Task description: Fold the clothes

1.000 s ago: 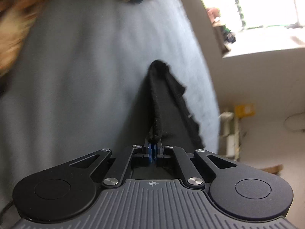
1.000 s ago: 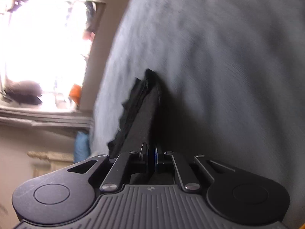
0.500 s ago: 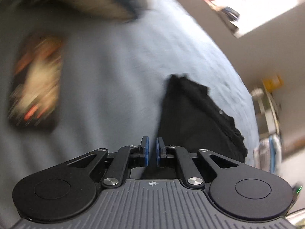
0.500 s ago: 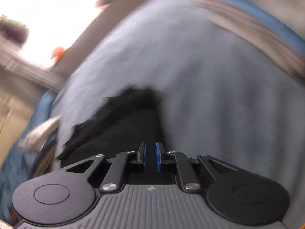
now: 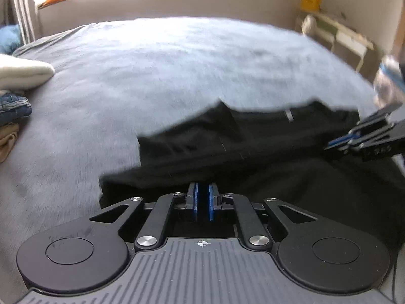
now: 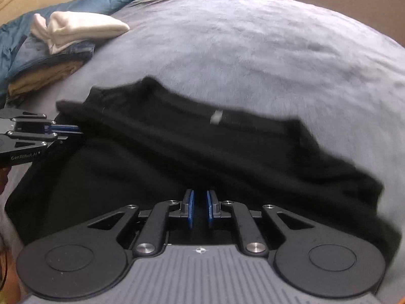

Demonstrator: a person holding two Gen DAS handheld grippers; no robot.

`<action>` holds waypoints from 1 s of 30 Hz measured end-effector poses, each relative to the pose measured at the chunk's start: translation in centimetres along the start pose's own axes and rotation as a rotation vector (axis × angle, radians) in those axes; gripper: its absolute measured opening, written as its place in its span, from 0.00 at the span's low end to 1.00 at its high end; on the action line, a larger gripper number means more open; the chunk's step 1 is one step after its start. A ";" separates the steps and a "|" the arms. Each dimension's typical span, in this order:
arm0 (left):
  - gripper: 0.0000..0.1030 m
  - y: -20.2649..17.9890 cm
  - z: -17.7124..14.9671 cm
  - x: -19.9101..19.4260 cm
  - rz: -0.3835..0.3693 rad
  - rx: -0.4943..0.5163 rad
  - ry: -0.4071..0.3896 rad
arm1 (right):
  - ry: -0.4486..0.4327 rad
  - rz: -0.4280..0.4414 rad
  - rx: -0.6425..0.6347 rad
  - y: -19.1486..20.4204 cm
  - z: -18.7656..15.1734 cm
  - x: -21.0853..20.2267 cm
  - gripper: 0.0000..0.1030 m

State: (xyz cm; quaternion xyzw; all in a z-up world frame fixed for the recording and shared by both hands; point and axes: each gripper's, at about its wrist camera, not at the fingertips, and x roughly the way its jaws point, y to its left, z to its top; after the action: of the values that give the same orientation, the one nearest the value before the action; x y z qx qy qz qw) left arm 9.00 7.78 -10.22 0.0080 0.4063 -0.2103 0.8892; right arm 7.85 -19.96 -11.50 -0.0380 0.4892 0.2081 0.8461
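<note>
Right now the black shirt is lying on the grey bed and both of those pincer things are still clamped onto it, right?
Not quite. The black shirt does lie on the grey bed, but neither pincer is clamped on it. The right wrist view shows the right gripper with a gap between its pads and nothing in it; the left gripper looks the same in its own view.

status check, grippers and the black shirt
Left gripper and right gripper slightly open, empty. Black shirt flat on grey bedspread. Nothing in the way.
</note>
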 end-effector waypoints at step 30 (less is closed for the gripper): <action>0.34 9.3 -2.8 -5.0 -0.056 -0.559 -0.079 | -0.219 0.086 0.683 -17.2 -1.7 -6.2 0.22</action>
State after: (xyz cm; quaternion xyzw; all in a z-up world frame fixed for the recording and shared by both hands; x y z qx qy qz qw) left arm 7.59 18.65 -9.91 -0.2570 0.4137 -0.1146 0.8658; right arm 10.46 -38.06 -9.54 0.2900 0.4383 0.0711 0.8478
